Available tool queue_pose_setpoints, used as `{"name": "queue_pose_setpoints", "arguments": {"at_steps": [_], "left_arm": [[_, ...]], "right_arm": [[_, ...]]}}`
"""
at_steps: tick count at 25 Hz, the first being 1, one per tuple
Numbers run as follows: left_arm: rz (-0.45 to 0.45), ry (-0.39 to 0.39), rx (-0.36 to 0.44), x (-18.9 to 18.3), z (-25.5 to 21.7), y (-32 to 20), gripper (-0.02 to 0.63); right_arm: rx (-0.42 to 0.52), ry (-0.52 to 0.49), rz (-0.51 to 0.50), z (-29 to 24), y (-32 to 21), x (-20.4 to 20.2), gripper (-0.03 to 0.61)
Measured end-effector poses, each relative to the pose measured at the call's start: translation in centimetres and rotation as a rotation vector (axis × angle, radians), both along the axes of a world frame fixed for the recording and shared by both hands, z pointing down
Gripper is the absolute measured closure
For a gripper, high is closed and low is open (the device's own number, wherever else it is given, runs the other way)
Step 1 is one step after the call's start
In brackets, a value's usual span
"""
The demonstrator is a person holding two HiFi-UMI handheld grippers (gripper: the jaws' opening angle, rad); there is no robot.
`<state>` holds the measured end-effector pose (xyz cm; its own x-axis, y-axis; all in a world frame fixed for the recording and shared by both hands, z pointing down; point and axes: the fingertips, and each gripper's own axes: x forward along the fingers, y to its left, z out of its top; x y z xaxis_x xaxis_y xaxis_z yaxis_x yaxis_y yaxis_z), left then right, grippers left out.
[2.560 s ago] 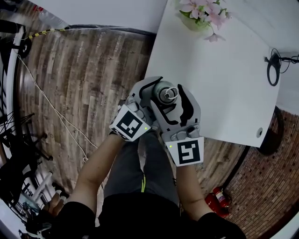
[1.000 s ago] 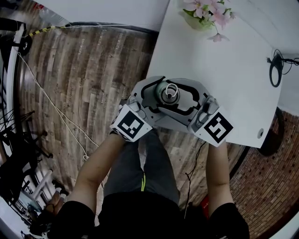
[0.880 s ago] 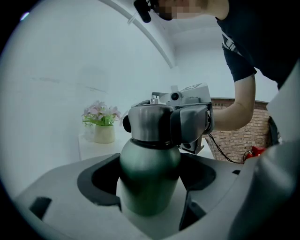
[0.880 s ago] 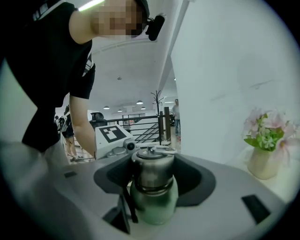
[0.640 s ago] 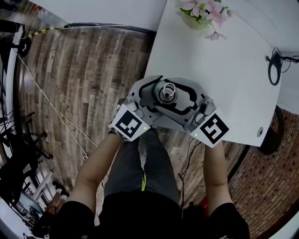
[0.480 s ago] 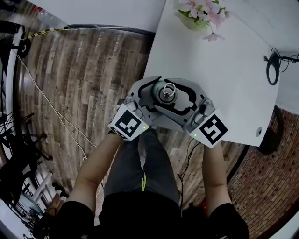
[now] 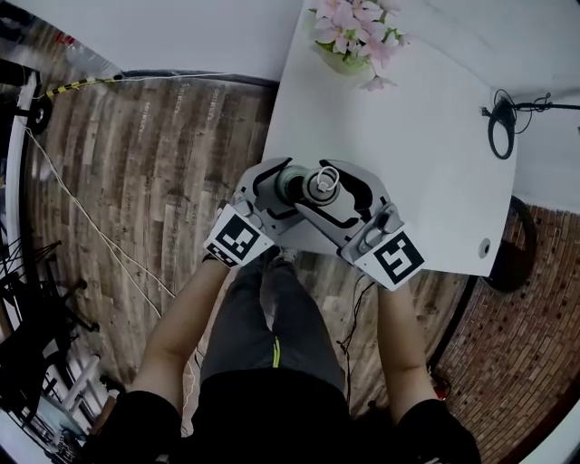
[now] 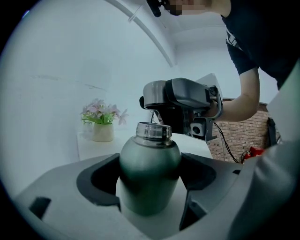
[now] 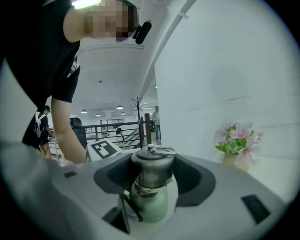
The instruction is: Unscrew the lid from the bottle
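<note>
Bottle (image 8: 150, 164) sits at the table's (image 7: 408, 154) near corner. Your left gripper (image 8: 150, 180) is clamped on its body so it can't spin. Your right gripper (image 9: 153, 176) is closed on the lid (image 9: 151, 166). The left gripper view shows a gap between lid and neck, so the lid is likely already off. Table edge is just beside you, flowers (image 7: 349, 27) well apart. There's free room above and over the floor (image 7: 163, 163).

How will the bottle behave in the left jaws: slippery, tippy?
The bottle looks rigid metal with a smooth rounded body, so it may slip or spin in the left gripper. Its neck looks open under the lid, so tilting might spill anything inside.
</note>
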<state>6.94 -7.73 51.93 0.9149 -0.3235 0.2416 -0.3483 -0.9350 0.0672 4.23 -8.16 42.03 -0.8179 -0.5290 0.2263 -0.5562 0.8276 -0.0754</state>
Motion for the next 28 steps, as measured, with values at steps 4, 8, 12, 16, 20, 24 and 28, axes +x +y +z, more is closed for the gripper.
{"name": "queue_pose_setpoints", "arguments": {"at_steps": [4, 8, 12, 16, 20, 24, 28], "left_arm": [[0.028, -0.045, 0.002, 0.1, 0.4, -0.1, 0.244], [0.046, -0.068, -0.021, 0.2, 0.5, 0.3, 0.228], [0.037, -0.064, -0.027, -0.2, -0.7, 0.5, 0.223], [0.014, -0.065, -0.011, -1.0, -2.4, 0.4, 0.224], [-0.007, -0.080, -0.011, -2.0, -3.7, 0.5, 0.224], [-0.019, -0.095, 0.001, -2.7, -5.0, 0.4, 0.224], [-0.041, -0.097, -0.010, -3.6, -6.3, 1.0, 0.224]], "right_arm": [[0.003, 0.026, 0.060, -1.0, 0.1, 1.1, 0.308], [0.004, 0.049, 0.110, -2.1, 0.7, 2.5, 0.308], [0.005, 0.050, 0.160, -3.2, 0.8, 3.7, 0.308], [0.049, 0.056, 0.209, -4.2, 0.5, 5.2, 0.308], [0.061, 0.070, 0.254, -5.3, 0.7, 6.0, 0.308], [0.077, 0.060, 0.292, -6.4, 0.5, 6.4, 0.308], [0.090, 0.080, 0.315, -7.4, 1.1, 6.7, 0.308]]}}
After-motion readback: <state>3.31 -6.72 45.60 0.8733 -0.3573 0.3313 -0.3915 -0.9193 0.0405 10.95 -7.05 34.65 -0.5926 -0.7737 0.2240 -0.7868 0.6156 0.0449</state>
